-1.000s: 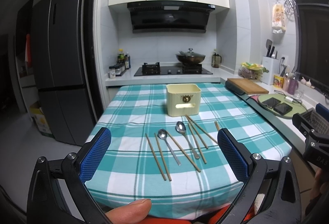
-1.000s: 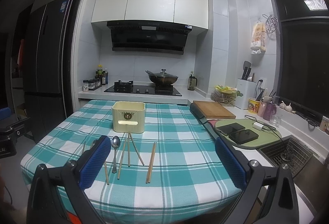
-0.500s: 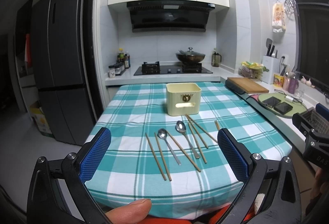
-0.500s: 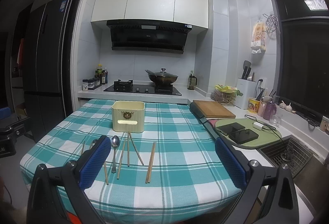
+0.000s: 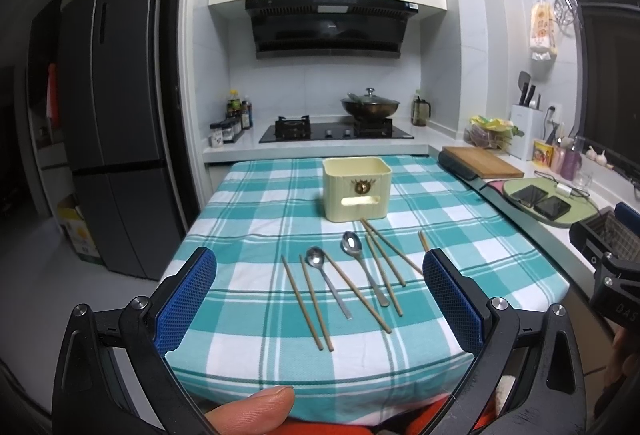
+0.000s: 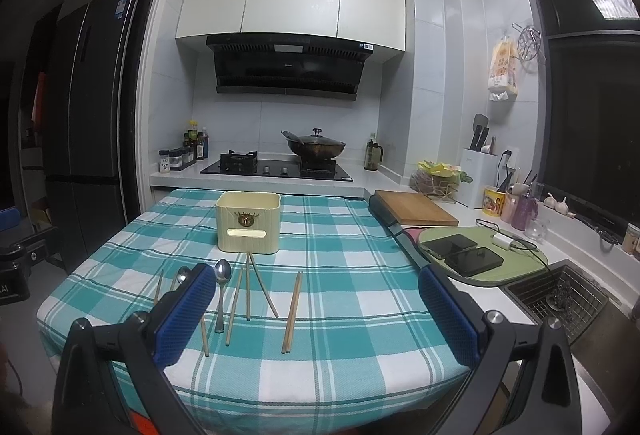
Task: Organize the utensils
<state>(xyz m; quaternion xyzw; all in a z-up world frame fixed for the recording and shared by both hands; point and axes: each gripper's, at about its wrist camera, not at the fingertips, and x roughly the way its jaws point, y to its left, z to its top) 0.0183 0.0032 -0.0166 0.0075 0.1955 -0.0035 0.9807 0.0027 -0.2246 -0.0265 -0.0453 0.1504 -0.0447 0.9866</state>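
Observation:
A cream utensil holder stands upright on the teal checked tablecloth; it also shows in the right wrist view. In front of it lie two metal spoons and several wooden chopsticks, loose and fanned out. My left gripper is open and empty, held back at the table's near edge. My right gripper is open and empty, also at the near edge, to the right; a spoon lies by its left finger.
A counter with a wooden cutting board, a green mat holding two phones and a sink runs along the table's right side. A stove with a wok is behind. A fridge stands at left.

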